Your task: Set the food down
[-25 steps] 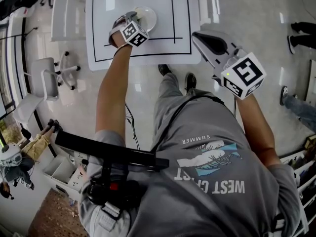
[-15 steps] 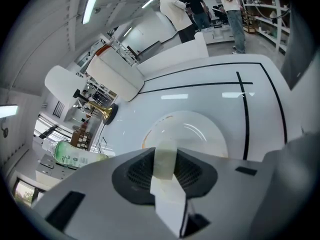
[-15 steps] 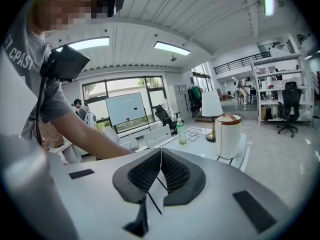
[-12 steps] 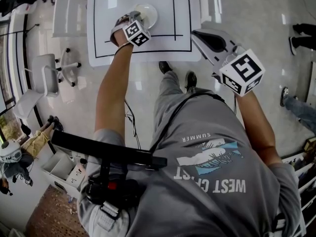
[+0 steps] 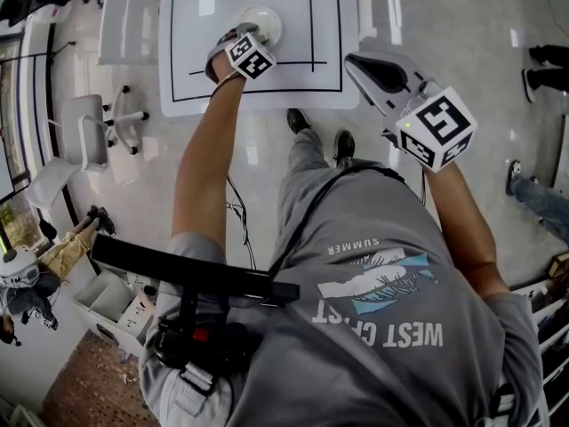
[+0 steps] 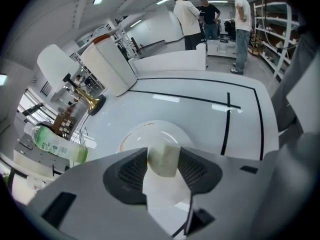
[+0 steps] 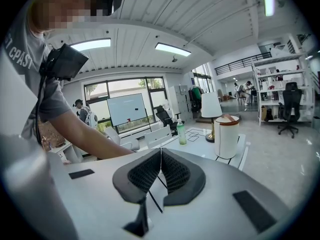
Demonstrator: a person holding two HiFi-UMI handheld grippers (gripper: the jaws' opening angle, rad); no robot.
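Observation:
A pale cube of food [image 6: 164, 160] sits between the pads of my left gripper [image 6: 164, 153], right over a white plate [image 6: 150, 133]. The jaws are opening, and the cube touches both pads at their tips. In the head view the left gripper [image 5: 236, 36] hangs at the near edge of the plate [image 5: 263, 18] on the white table [image 5: 293, 34]. My right gripper [image 5: 352, 62] is held off the table's near right corner. It is shut with nothing in it, and its pads meet in the right gripper view [image 7: 160, 153].
Black lines mark the white table [image 6: 200, 114]. At its left stand a green bottle [image 6: 56, 145], a brass lamp base [image 6: 91, 102] and a white bin [image 6: 107, 66]. White chairs [image 5: 89, 136] stand left of the table. Several people [image 6: 200, 14] stand beyond it.
My left gripper has moved a little farther over the table, up to the plate. The right gripper has hardly moved.

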